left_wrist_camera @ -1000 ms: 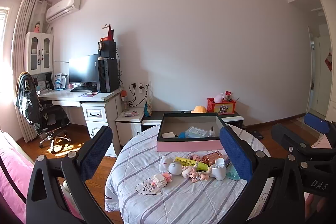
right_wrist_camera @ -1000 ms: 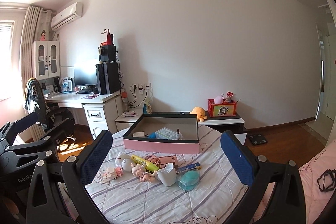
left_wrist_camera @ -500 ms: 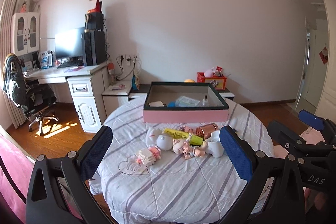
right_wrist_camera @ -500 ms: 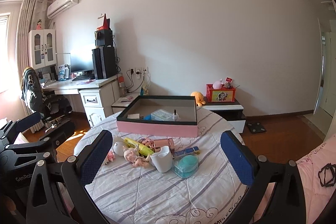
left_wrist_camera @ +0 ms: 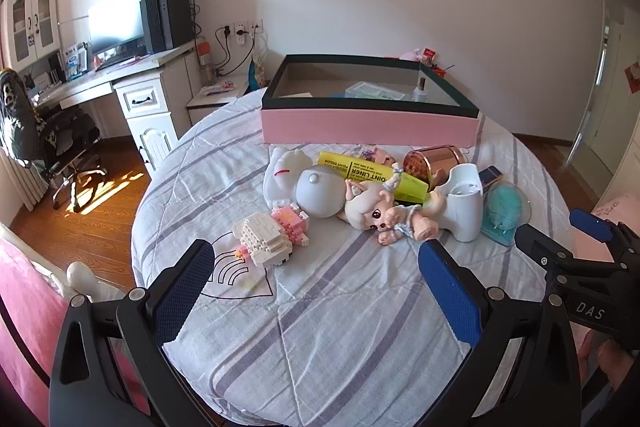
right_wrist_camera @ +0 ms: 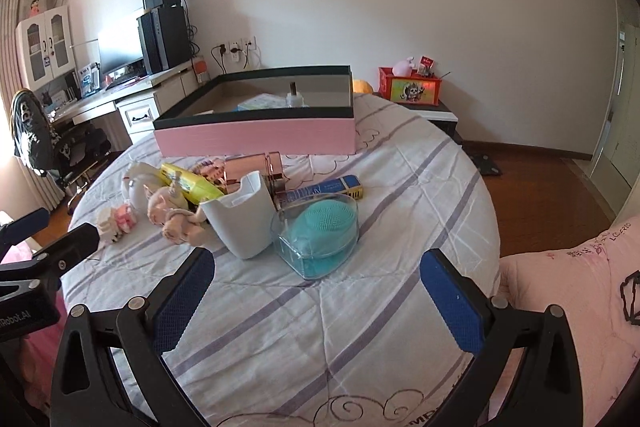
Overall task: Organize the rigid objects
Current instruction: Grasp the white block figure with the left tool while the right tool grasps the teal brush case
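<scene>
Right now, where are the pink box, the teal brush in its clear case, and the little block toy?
pink box (left_wrist_camera: 368,126), left wrist view, on its pink front wall.
teal brush (right_wrist_camera: 326,221), right wrist view, on its bristled top face.
block toy (left_wrist_camera: 266,237), left wrist view, on its white stepped bricks.

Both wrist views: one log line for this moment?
left gripper: open, empty | right gripper: open, empty | toys: loose on table | pink box: open

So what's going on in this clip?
A person holds two grippers over a round table, both open and empty. The left gripper hangs in front of a block toy and a doll; the right gripper faces a white cup and a teal brush case. The pile lies loose in front of the pink box, nothing gripped.
</scene>
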A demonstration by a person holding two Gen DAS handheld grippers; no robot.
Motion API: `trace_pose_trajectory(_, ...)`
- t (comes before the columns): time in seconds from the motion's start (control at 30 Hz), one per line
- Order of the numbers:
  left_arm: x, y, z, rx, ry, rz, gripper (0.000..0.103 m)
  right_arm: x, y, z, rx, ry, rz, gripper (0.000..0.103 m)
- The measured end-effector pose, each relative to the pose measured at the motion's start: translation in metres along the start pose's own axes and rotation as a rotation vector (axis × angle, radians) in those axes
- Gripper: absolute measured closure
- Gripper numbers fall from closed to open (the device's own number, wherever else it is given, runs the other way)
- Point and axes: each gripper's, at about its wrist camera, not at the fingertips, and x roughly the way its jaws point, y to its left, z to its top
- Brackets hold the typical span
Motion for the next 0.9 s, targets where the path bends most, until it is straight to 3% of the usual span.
trace_pose_trajectory(0.17,0.021,0.004,0.000,-0.002,0.034,0.010,0.000,0.037,-0.008,0.004,0.004,0.081,0.002,0.000)
trace_pose_trajectory(0.43,0.058,0.030,0.008,-0.031,0.080,0.071,0.000,0.065,-0.016,0.012,-0.010,0.122,0.051,0.005)
trace_pose_trajectory(0.6,0.080,0.044,0.008,-0.043,0.125,0.089,0.000,0.069,-0.018,0.012,-0.037,0.113,0.053,0.029)
trace_pose_trajectory(0.73,0.093,0.049,0.008,-0.049,0.152,0.087,0.000,0.073,-0.021,0.015,-0.031,0.113,0.064,0.029)
trace_pose_trajectory(0.77,0.093,0.049,0.008,-0.047,0.144,0.087,0.002,0.073,-0.021,0.016,-0.032,0.112,0.062,0.029)
trace_pose_trajectory(0.83,0.092,0.047,0.008,-0.023,0.124,0.069,0.025,0.073,-0.021,0.016,-0.030,0.112,0.061,0.029)
trace_pose_trajectory(0.87,0.091,0.044,0.007,-0.008,0.116,0.066,0.030,0.073,-0.021,0.016,-0.029,0.110,0.061,0.029)
trace_pose_trajectory(0.9,0.089,0.042,0.007,0.004,0.106,0.068,0.041,0.073,-0.021,0.016,-0.029,0.109,0.062,0.029)
